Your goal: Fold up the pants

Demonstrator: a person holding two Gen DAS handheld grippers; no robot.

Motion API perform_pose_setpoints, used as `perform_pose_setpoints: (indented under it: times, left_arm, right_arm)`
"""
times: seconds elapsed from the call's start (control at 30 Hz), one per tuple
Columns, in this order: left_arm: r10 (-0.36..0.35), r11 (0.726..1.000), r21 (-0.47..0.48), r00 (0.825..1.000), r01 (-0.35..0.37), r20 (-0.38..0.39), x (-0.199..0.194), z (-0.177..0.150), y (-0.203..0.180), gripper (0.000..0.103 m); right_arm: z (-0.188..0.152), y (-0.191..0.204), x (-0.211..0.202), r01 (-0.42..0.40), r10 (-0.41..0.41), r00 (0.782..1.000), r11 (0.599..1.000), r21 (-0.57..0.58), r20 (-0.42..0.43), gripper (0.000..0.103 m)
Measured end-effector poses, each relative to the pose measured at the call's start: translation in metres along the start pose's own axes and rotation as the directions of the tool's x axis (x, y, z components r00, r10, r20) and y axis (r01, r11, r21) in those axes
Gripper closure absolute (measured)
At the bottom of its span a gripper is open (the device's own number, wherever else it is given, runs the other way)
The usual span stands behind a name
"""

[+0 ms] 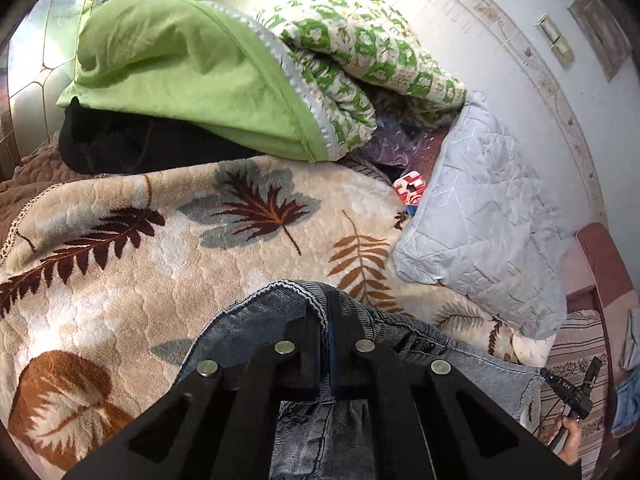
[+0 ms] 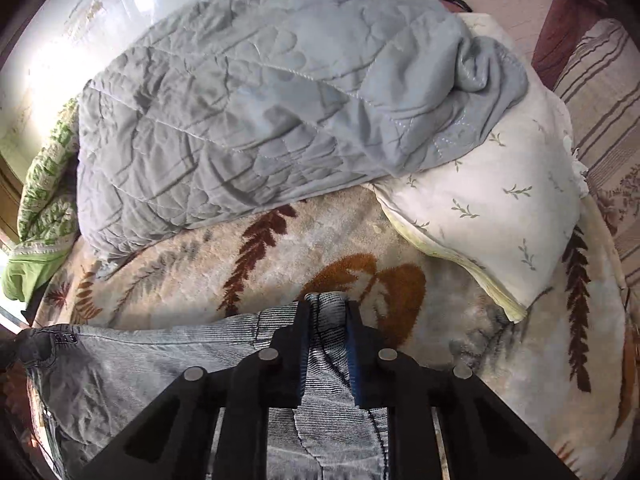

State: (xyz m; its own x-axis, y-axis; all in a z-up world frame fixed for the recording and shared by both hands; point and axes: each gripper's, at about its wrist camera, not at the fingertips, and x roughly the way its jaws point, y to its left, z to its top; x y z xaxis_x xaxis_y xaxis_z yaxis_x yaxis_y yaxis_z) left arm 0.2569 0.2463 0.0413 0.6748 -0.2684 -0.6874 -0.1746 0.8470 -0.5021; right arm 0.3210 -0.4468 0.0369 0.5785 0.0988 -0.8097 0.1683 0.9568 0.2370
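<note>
Pants (image 1: 360, 364), faded blue-grey denim, lay spread on the leaf-patterned blanket (image 1: 168, 264) at the near edge of both views, each end caught in a gripper.

Left gripper (image 1: 329, 312): jaws narrowed onto a bunched fold of the denim beside a frayed hem edge; cloth filled the gap between the black fingers. A row of dark buttons on the pants sat just right of the jaws. At the lower right of the left wrist view, the person's right hand (image 1: 570, 438) was visible on a black handle.

Right gripper (image 2: 328, 306): jaws likewise narrowed, pinching a ridge of the pants that stood up between the fingers. From there the denim ran leftward across the blanket toward the frame edge.

Beyond the pants, the blanket showed brown, rust and grey leaf prints. A white pillow (image 2: 492, 208) with small sprig motifs rested on the blanket to the right in the right wrist view, partly under a pale blue quilted cover (image 2: 256, 120) that lay across the middle distance.

Farther back in the left wrist view: a green pillow (image 1: 188, 80) lay on top of something dark, touching a green-and-white patterned quilt (image 1: 360, 68). A small red-and-white packet (image 1: 409, 191) lay between the blanket and the blue cover. A pale wall (image 1: 480, 32) closed the background.
</note>
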Motion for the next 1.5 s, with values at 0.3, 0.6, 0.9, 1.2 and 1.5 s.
perform_pose_setpoints:
  times: [0.3,0.6,0.9,1.2,1.5]
  left_arm:
    - [-0.097,0.995,-0.016,0.994,0.098,0.052,-0.124,-0.086,0.024,0.101]
    - [0.01,0.995,-0.099,0.989,-0.024,-0.145,-0.13,-0.183,0.086,0.097]
    - [0.12,0.992,-0.043,0.992,-0.119,0.026,-0.187,-0.172,0.048,0.049]
    - [0.22,0.961,0.161,0.974,-0.226,0.056,-0.118,-0.218,-0.035,0.041]
    - [0.493,0.852,0.228,0.868,-0.471,-0.051,-0.069,-0.252,-0.003,0.037]
  right_arm:
    - [-0.073,-0.024,-0.142,-0.128,0.124,0.985,0.992,0.021,0.123,0.086]
    - [-0.257,-0.062,-0.132,-0.139,0.154,0.976,0.985,0.102,-0.154,0.085]
    - [-0.271,-0.085,-0.176,-0.151,0.166,0.985,0.964,0.218,-0.054,0.028]
    - [-0.302,-0.062,-0.126,-0.416,0.527,0.85,0.703,0.577,-0.029,0.028]
    - [-0.298,-0.066,-0.103,-0.298,0.394,0.919,0.746,0.596,-0.033,0.083]
